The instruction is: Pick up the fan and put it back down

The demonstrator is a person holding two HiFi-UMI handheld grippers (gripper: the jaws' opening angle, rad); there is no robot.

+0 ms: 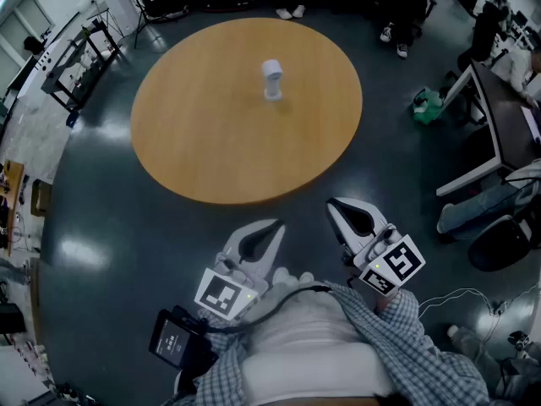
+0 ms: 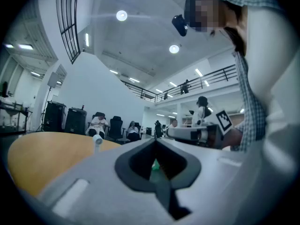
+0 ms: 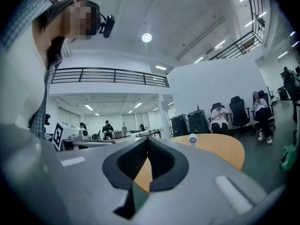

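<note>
The small white fan (image 1: 271, 79) stands upright a little past the middle of the round wooden table (image 1: 211, 142). Both grippers hang level near the person's body, short of the table's near edge and far from the fan. My left gripper (image 1: 276, 225) is shut with nothing in it, its tips touching. My right gripper (image 1: 332, 204) is shut and empty too. The left gripper view has the fan (image 2: 97, 139) tiny on the table (image 2: 42, 158), left of the closed jaws (image 2: 155, 140). In the right gripper view the fan (image 3: 192, 138) stands right of the closed jaws (image 3: 147, 139).
Seated people and black chairs (image 1: 397, 7) ring the table's far side. A black desk (image 1: 499, 117) and a green bag (image 1: 427, 106) are on the right, a metal rack (image 1: 76, 57) on the left. The floor is dark and glossy.
</note>
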